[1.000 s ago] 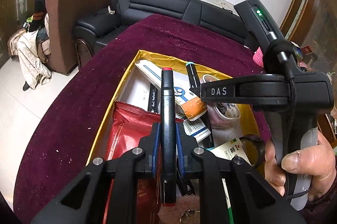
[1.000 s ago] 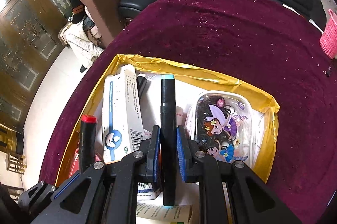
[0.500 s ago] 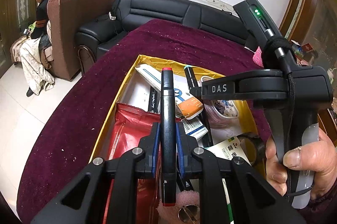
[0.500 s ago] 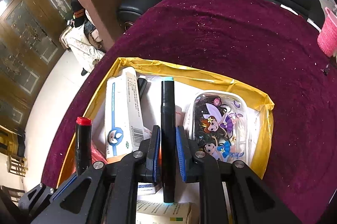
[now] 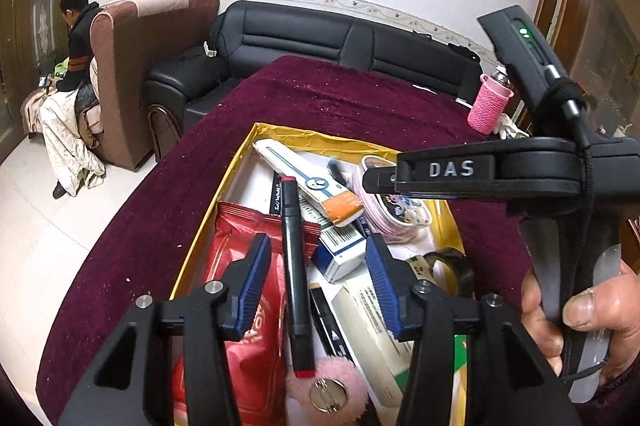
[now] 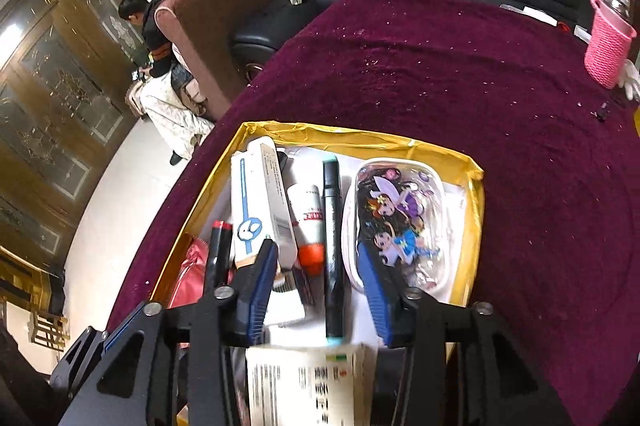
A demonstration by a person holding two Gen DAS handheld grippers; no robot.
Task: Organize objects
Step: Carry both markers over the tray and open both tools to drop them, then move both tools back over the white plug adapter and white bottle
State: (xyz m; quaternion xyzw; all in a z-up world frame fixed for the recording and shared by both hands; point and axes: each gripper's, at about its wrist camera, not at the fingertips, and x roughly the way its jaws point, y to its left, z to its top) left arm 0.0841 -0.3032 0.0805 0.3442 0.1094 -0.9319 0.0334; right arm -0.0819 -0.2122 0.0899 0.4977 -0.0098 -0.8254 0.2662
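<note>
Red-capped marker [image 5: 294, 268]: lying loose between the pads of the left gripper [image 5: 316, 280], touching neither, atop the red snack pouch [image 5: 256, 290] inside the yellow box [image 5: 320, 138]; lower end just above a pink fluffy puff [image 5: 328, 388].
Teal-capped marker [image 6: 333, 246]: lying loose between the pads of the right gripper [image 6: 320, 288], just left of the cartoon pouch [image 6: 400, 222], just right of the white tube with orange cap [image 6: 308, 226].
Left gripper state: released, jaws just opened, marker between them but not pressed.
Right gripper state: released, jaws just opened, marker between them but free.
Nearby clutter: blue-and-white carton [image 6: 256, 205] left of the right tool; small medicine boxes [image 5: 340, 250] and a black tape roll [image 5: 448, 266] right of the left tool; printed box [image 6: 304, 382] blurred under the right tool.
Further out: maroon tablecloth [image 6: 440, 73], pink knitted holder [image 6: 608, 45] far ahead and right, black sofa [image 5: 320, 33] beyond; a seated person [image 5: 76, 37] far left.
Risk, rolling: round markers resting on uneven, slippery pouch and boxes, likely to slide off or wedge crooked.
Risk, snagging: pads close beside each marker, so a sideways withdrawal could drag one out of place.
Risk, collision: the two tools close together over one crowded box, liable to knock each other or the contents.
Risk, overfilling: heap already high, later items apt to spill over the yellow rim.
</note>
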